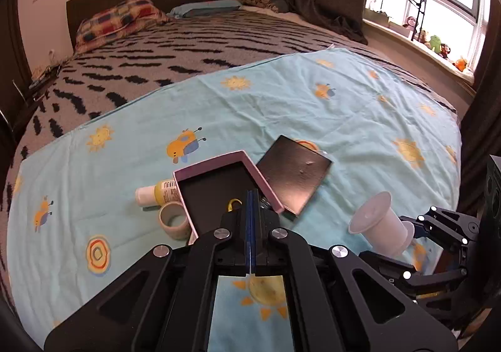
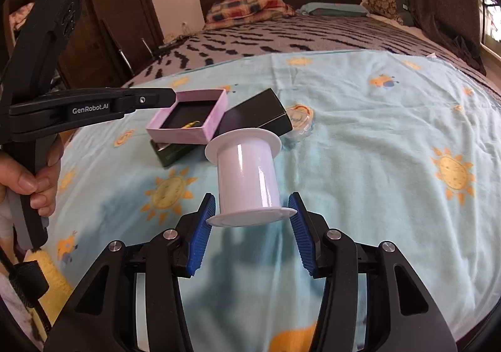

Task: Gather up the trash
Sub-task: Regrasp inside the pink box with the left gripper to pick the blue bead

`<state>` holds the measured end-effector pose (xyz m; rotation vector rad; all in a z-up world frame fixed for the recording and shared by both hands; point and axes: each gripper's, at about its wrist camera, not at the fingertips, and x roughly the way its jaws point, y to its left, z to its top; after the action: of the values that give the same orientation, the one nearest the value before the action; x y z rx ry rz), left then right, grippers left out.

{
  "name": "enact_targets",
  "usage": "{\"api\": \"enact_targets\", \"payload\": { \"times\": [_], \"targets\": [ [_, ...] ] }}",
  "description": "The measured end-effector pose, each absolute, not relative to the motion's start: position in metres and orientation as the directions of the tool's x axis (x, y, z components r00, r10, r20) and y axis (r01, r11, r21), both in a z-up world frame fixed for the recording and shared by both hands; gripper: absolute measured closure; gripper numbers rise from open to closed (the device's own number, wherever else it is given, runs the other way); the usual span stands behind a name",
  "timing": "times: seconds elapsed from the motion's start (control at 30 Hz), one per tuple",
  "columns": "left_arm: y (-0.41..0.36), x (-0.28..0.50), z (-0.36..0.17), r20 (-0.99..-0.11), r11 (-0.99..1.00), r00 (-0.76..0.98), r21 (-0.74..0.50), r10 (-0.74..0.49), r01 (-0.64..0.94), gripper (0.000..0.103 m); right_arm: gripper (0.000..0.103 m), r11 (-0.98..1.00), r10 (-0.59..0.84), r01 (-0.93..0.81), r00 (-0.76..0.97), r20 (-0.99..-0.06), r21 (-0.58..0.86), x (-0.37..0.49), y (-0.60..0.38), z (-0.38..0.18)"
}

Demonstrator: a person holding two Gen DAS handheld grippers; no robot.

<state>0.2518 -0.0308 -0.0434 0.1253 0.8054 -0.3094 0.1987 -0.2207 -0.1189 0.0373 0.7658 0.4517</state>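
1. Left gripper (image 1: 252,195): pressed together on the wall of the pink box (image 1: 216,164), lifting it as the bin.
2. Right gripper (image 2: 252,211): pinching the white spool (image 2: 247,176) by its flange, just beside the box, ready to drop.

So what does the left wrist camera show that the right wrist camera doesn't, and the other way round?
Only the left wrist view shows the yellow bottle and the tape roll left of the pink box, plus the toys on the window sill.

Only the right wrist view shows the person's hand gripping the left gripper's handle, and the wooden wardrobe.

Both show the pink box, which the shut left gripper has by its wall, the black lid, and the white spool clamped in the right gripper.
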Motion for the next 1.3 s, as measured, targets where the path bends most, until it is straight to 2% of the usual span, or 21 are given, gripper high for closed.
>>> {"api": "enact_targets", "payload": {
  "times": [0.23,0.53,0.57,0.67,0.8,0.93,1.3],
  "targets": [
    [-0.036,0.214,-0.019,-0.694,0.943,0.683,0.017,-0.229,0.334,0.103,0.053,0.905,0.408,-0.381,0.651,-0.640,0.189,0.164,-0.231,-0.107],
    [-0.035,0.244,-0.035,-0.733,0.950,0.641,-0.019,-0.226,0.312,0.103,0.053,0.904,0.419,-0.360,0.640,-0.644,0.230,0.138,-0.249,-0.124],
    [-0.034,0.250,-0.039,-0.741,0.951,0.631,-0.032,-0.228,0.307,0.098,0.053,0.905,0.417,-0.360,0.638,-0.647,0.229,0.136,-0.251,-0.126],
    [-0.033,0.268,-0.052,-0.765,0.954,0.605,-0.039,-0.219,0.296,0.097,0.053,0.904,0.420,-0.360,0.634,-0.650,0.233,0.135,-0.255,-0.131],
    [-0.031,0.291,-0.070,-0.799,0.957,0.566,-0.041,-0.203,0.286,0.085,0.053,0.900,0.432,-0.351,0.627,-0.648,0.259,0.140,-0.261,-0.138],
    [-0.033,0.304,-0.080,-0.821,0.956,0.530,-0.061,-0.212,0.288,0.081,0.053,0.893,0.447,-0.351,0.620,-0.644,0.282,0.144,-0.263,-0.143],
    [-0.045,0.304,-0.088,-0.856,0.950,0.492,0.000,-0.162,0.313,0.075,0.053,0.886,0.462,-0.361,0.620,-0.634,0.292,0.147,-0.265,-0.143]
  ]
}}
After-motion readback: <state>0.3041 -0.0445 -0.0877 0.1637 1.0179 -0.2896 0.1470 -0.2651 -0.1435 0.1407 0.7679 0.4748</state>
